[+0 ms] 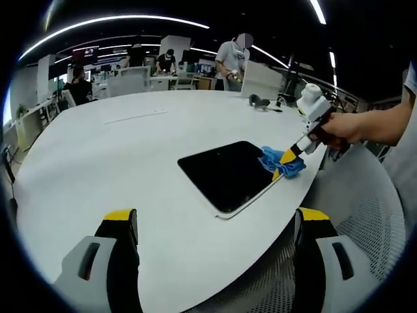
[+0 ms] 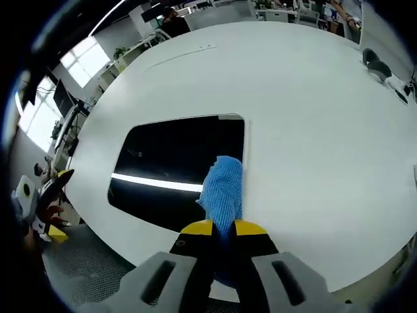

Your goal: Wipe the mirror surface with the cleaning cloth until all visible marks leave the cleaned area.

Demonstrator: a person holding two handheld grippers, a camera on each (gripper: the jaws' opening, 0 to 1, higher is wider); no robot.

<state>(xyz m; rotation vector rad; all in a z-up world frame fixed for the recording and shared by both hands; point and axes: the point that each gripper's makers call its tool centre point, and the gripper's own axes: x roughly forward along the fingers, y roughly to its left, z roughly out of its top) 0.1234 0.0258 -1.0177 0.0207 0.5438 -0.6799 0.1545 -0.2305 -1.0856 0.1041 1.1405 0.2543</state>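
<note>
Up front in the left gripper view, the left gripper (image 1: 215, 228) hovers with jaws wide over the white tabletop (image 1: 130, 143); beyond, the right gripper (image 1: 291, 155) presses the blue cloth (image 1: 281, 162) at the mirror's (image 1: 228, 173) far edge. Meanwhile, the right gripper view shows jaws clamped on the cloth (image 2: 223, 189), draped over the mirror (image 2: 169, 163).
</note>
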